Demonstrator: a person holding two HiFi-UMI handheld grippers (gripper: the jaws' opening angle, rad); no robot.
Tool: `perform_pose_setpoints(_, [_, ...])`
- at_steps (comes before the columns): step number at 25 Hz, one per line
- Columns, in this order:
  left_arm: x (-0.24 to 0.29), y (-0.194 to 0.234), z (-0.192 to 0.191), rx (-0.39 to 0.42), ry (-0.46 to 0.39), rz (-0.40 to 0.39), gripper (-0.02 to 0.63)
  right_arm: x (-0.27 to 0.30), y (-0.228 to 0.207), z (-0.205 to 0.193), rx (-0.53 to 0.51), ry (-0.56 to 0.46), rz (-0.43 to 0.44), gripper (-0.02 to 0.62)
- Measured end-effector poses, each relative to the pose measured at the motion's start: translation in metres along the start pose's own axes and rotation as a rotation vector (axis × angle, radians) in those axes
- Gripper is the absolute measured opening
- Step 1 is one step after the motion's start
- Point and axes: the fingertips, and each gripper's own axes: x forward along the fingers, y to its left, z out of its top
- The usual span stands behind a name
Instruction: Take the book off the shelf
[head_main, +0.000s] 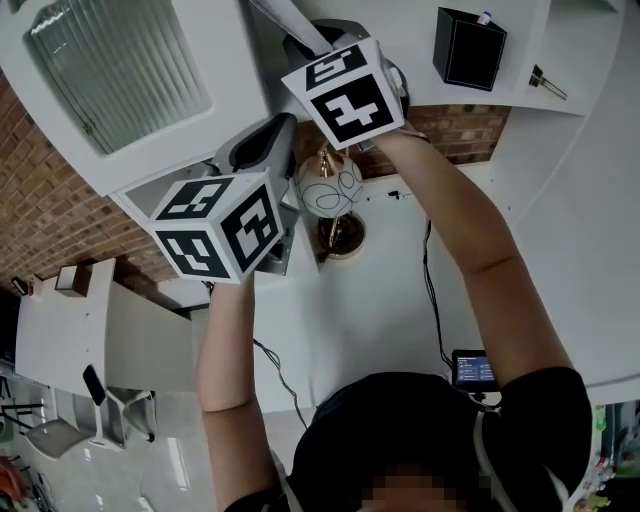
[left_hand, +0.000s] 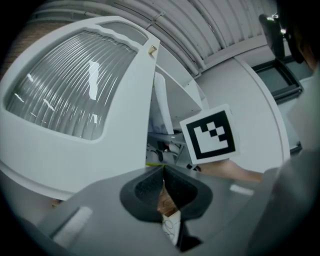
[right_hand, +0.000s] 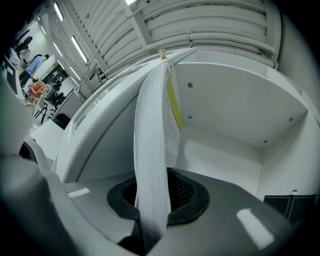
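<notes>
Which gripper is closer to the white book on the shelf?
Right. The right gripper is clamped on the white book; the left gripper, shut and empty, is apart from it, beside the open cabinet door.

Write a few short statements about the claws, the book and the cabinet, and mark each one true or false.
1. The right claw is closed on a white book. True.
2. The left claw also holds the book. False: it is shut and empty.
3. The cabinet door is closed. False: it stands open.
4. A lamp stands below the claws. True.
</notes>
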Motion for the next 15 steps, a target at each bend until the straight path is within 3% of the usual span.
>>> perform_pose_setpoints(15, [-0.007,-0.011,0.015,0.04,-0.055,0.039,0.009,-0.03,-0.013,0.001,0.015,-0.01,-0.004,0.066])
